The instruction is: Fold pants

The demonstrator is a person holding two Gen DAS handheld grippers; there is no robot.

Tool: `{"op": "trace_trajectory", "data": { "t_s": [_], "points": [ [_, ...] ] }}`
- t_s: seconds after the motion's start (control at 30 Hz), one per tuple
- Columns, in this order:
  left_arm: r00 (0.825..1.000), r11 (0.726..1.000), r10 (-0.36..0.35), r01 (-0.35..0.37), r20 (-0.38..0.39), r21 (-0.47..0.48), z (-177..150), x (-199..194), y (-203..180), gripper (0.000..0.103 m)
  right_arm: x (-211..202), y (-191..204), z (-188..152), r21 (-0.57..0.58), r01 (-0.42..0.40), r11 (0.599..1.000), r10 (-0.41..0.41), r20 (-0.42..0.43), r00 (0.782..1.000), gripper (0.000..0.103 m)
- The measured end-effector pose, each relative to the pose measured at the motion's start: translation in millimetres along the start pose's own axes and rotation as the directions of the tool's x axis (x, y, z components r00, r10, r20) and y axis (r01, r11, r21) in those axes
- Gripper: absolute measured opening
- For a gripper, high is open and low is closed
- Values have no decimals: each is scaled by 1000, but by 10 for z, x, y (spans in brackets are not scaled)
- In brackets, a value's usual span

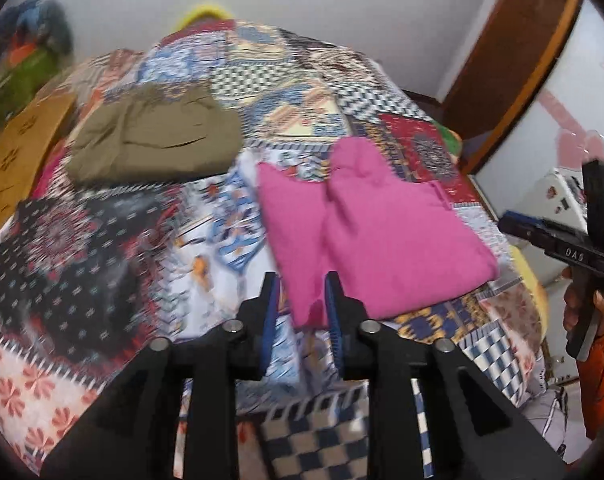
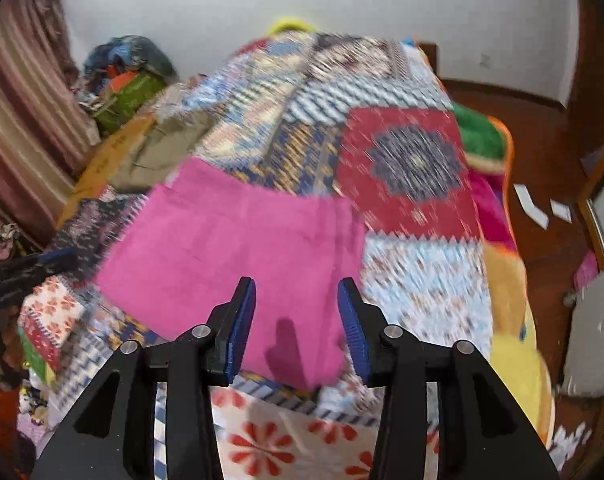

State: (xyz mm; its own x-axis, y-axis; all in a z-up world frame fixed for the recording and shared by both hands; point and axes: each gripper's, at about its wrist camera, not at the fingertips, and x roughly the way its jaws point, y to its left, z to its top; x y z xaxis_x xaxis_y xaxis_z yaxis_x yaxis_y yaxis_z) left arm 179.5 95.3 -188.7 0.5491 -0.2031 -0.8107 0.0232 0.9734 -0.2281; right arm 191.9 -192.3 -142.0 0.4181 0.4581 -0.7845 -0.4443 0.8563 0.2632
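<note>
Pink pants (image 1: 365,224) lie folded on a patchwork quilt (image 1: 114,248); they also show in the right wrist view (image 2: 238,248). My left gripper (image 1: 302,284) hovers open over the near left corner of the pants, holding nothing. My right gripper (image 2: 297,292) is open above the near edge of the pants, empty. The right gripper also shows at the right edge of the left wrist view (image 1: 557,240). Both views are motion blurred.
Olive-green folded pants (image 1: 154,140) lie at the far left of the quilt (image 2: 413,168). A cardboard piece (image 1: 18,160) and a pile of clothes (image 1: 26,44) sit at the left. A brown floor (image 2: 541,168) and a door (image 1: 513,52) are on the right.
</note>
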Motion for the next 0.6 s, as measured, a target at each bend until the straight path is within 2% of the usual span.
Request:
{"op": "trace_trajectory", "data": {
  "t_s": [0.07, 0.23, 0.33, 0.47, 0.6],
  "points": [
    [999, 1000, -19, 20, -29, 21, 18, 138, -83, 28, 64, 131, 153, -42, -30, 999, 31, 5, 1000, 51],
    [995, 999, -36, 39, -92, 27, -65, 433, -94, 31, 396, 487, 488, -168, -83, 982, 78, -33, 996, 51],
    [992, 997, -78, 77, -96, -16, -84, 501, -39, 31, 673, 639, 664, -209, -132, 969, 119, -76, 990, 51],
    [990, 995, -103, 101, -95, -26, -112, 555, 7, 32, 1007, 766, 839, -255, -147, 956, 120, -118, 986, 51],
    [988, 991, -122, 116, -91, -64, -133, 571, 73, 31, 1306, 815, 919, -236, -205, 950, 166, -174, 971, 51]
  ]
}}
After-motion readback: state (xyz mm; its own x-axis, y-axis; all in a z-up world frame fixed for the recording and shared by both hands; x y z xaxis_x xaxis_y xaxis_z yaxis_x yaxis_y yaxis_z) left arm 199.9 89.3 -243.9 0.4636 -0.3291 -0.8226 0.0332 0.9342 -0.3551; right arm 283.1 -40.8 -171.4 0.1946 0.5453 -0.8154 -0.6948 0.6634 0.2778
